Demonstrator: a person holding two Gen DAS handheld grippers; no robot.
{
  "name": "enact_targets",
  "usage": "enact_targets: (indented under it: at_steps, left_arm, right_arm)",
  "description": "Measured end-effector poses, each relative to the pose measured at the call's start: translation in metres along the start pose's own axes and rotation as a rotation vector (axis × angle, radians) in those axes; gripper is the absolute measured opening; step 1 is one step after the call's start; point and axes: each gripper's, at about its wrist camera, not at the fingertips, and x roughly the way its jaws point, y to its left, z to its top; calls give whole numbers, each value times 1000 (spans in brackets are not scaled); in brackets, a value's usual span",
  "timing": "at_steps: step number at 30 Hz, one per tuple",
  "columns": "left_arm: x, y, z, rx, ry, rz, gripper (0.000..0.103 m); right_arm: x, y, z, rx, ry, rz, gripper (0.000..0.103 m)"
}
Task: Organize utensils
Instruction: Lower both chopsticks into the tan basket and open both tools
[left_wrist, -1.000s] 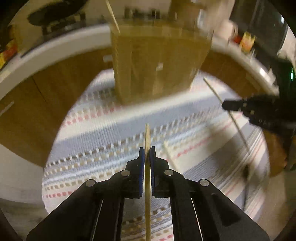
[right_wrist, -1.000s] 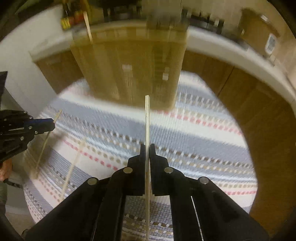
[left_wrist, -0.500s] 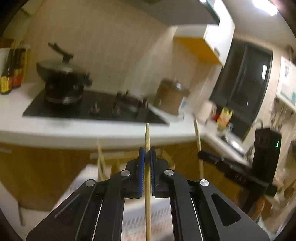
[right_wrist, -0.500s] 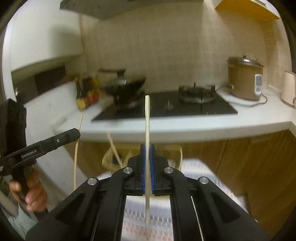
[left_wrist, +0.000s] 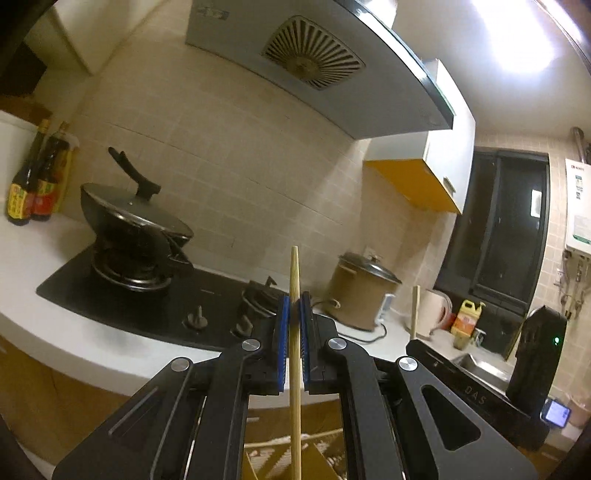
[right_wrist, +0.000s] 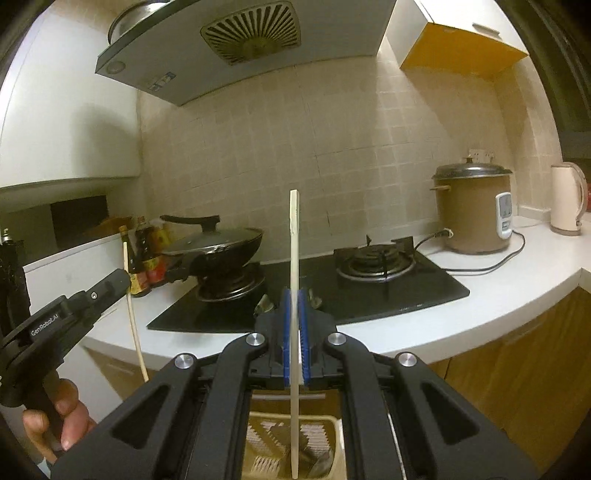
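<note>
"GenRobot.AI" is printed on the left gripper (right_wrist: 127, 284); "DAS" is embossed on the right gripper (left_wrist: 415, 338).

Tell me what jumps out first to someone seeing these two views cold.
A pale chopstick stands upright, clamped in the left gripper, and a second chopstick stands the same way in the right gripper. Behind them a lidded black wok sits on the left burner, with a brown rice cooker on the white counter to the right.

On the bench (right_wrist: 406, 332) we see the hob (right_wrist: 314, 295) carrying a lidded wok (right_wrist: 218, 243) at left, the rice cooker (right_wrist: 472, 210) right of it, bottles (right_wrist: 147, 254) at far left.
</note>
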Motion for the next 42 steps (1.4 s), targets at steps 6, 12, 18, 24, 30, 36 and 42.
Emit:
enact_targets:
  at_steps: [6,12,18,24,30,36,42]
  left_arm:
    - [25,6,-19,-30,9,47,4]
    - [36,-8,-41,46,-4,90,4]
    - [34,-14,-57,91,16,87,4]
    - [23,-5,-57,39,59,56,6]
    - [-9,-1,-49,15,83,32,29]
    - [-44,-1,-45,27,151,19,34]
    - [-67,6,-47,-2,210,30,34]
  right_arm:
    - [13,-2,-19,-27,-11,-22,3]
    - [17,-3,-33,-60,-20,-23,3]
    - [9,-1,-46,-77,-26,-7,3]
    - [-10,3,-57,-73,14,8,3]
    - [-44,6,-59,-79,80,41,4]
    - [-75,6,-69,-73,199,65,4]
    - [-105,4,-81,-39,310,79,7]
